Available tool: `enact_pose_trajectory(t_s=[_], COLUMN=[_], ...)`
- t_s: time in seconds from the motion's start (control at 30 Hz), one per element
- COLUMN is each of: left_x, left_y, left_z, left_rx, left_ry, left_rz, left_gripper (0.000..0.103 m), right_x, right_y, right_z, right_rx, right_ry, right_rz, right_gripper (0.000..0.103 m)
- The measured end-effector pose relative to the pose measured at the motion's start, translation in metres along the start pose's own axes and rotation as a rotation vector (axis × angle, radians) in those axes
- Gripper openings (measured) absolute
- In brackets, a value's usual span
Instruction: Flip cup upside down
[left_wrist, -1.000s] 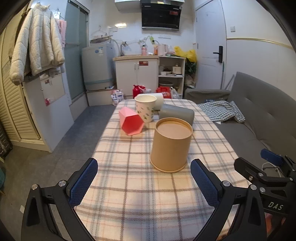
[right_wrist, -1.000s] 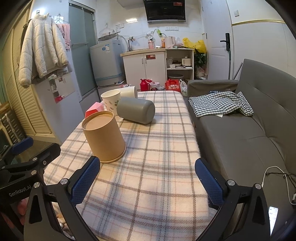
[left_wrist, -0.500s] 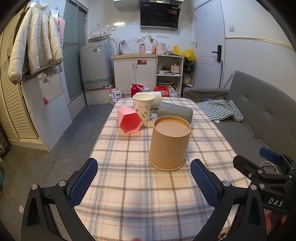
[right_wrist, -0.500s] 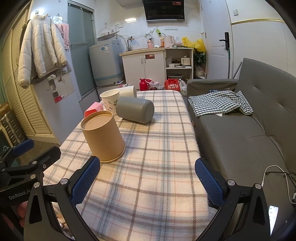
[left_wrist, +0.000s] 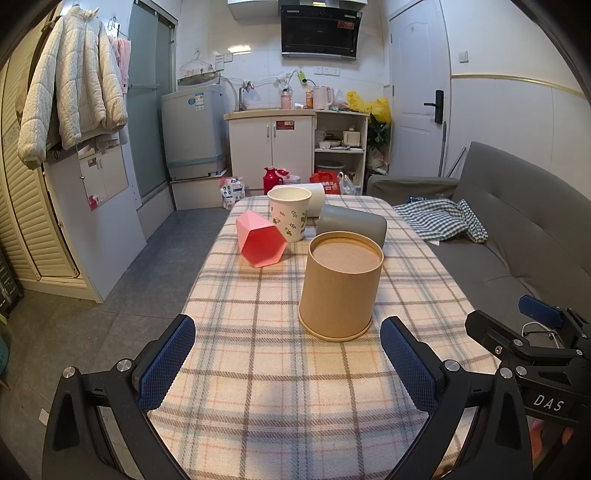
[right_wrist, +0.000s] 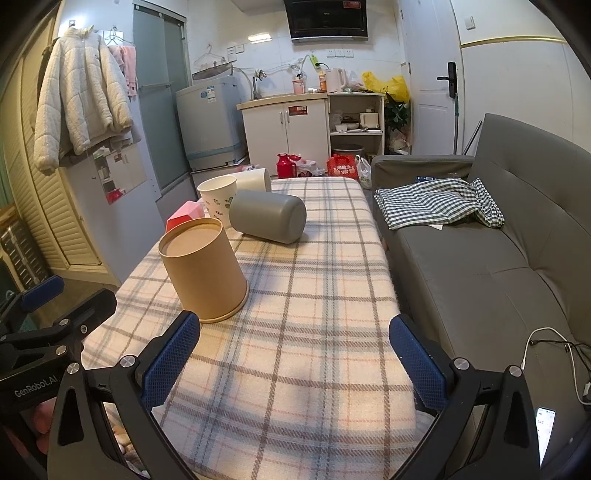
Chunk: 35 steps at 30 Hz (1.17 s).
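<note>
The right gripper (left_wrist: 546, 400) body, seen from the left wrist view beside the plaid table, carries white lettering "DAS". The left gripper (right_wrist: 35, 386) body, seen from the right wrist view, carries "GenRobot.AI". Other labels are illegible.

Tan cardboard cup (left_wrist: 340, 290), plain and matte, standing upside down with wide rim flat against plaid tablecloth (left_wrist: 280, 384), closed base facing up. Sitting mid-table, at 12 o'clock in left wrist view and at 10 o'clock (right_wrist: 205, 267) in right wrist view.
</note>
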<state>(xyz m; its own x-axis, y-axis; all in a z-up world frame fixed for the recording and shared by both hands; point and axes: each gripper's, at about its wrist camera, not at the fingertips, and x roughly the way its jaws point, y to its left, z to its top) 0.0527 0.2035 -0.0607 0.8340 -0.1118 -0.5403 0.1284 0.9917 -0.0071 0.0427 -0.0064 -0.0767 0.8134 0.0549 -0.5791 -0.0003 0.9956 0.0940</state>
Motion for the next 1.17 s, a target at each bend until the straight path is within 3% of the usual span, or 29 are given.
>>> enact_pose_trajectory(t_s=[1.17], left_x=[0.0024], left_y=[0.0008], left_z=[-0.0013], left_rx=[-0.018], left_ry=[0.009], left_rz=[-0.021], left_gripper=[0.103], right_x=[0.0040], right_y=[0.0038], right_z=[-0.0031], right_rx=[-0.010], right_ry=[0.017], right_rz=[0.000], right_gripper=[0.103])
